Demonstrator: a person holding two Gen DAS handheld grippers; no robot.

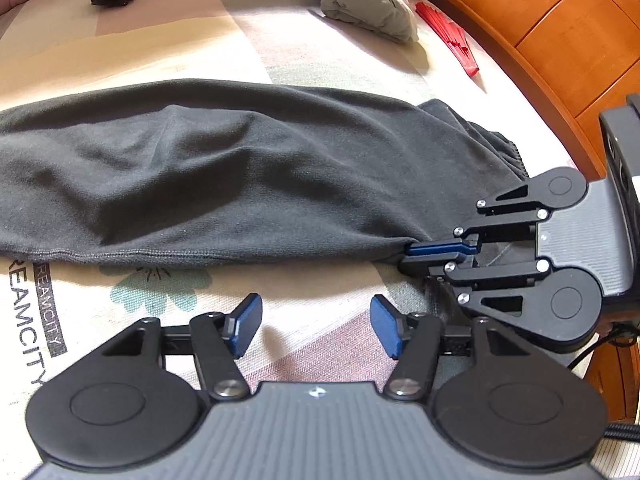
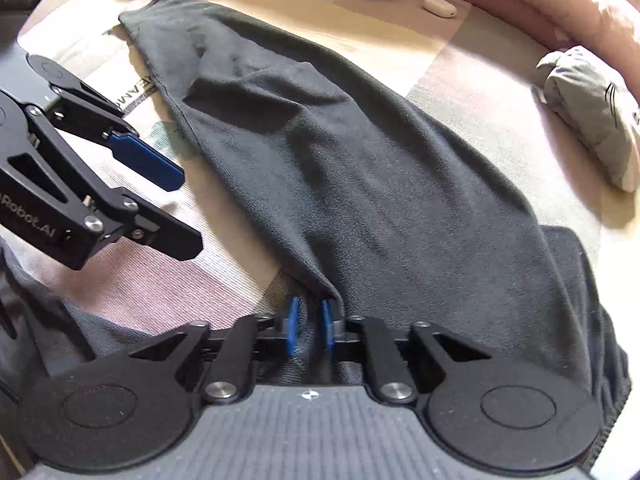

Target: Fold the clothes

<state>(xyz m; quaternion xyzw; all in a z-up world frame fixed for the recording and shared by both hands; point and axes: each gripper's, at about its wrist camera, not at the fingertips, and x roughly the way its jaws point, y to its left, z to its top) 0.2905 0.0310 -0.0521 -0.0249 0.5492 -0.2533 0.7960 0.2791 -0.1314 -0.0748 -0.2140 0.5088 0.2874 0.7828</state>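
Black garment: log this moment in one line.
black garment: flat on bed | right tongs: shut on its edge | left tongs: open, empty

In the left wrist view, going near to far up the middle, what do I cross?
Left gripper, open over bare bedcover → dark garment stretched across → grey bundle at the back.
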